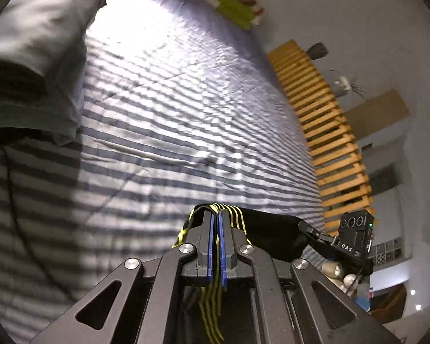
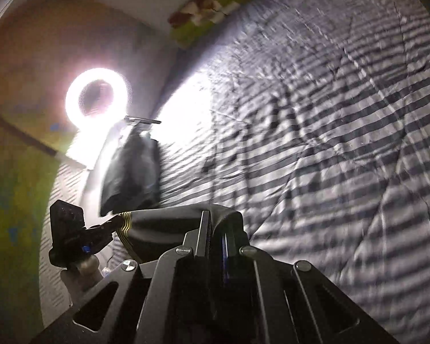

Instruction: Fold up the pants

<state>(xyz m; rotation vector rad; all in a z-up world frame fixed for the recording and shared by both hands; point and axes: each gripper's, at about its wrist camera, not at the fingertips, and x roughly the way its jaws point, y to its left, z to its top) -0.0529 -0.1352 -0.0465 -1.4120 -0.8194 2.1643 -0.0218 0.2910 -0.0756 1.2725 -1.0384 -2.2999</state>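
Observation:
Black pants [image 1: 268,230] with yellow side stripes hang stretched between both grippers above a striped bedsheet [image 1: 163,109]. My left gripper [image 1: 217,215] is shut on the striped edge of the pants; yellow stripes run through its blue pads. The right gripper [image 1: 315,233] shows at the far end of the cloth in the left wrist view. In the right wrist view my right gripper [image 2: 216,218] is shut on the black pants [image 2: 163,226], and the left gripper [image 2: 111,225] holds the yellow-striped end. The rest of the pants is hidden below the grippers.
Grey folded clothes [image 1: 34,57] lie on the bed at upper left. A wooden slatted frame [image 1: 326,132] runs along the bed's right side. A bright ring light [image 2: 97,97] glares beyond the bed, with a dark cloth [image 2: 132,169] hanging near it. A green patterned pillow [image 2: 215,14] lies far off.

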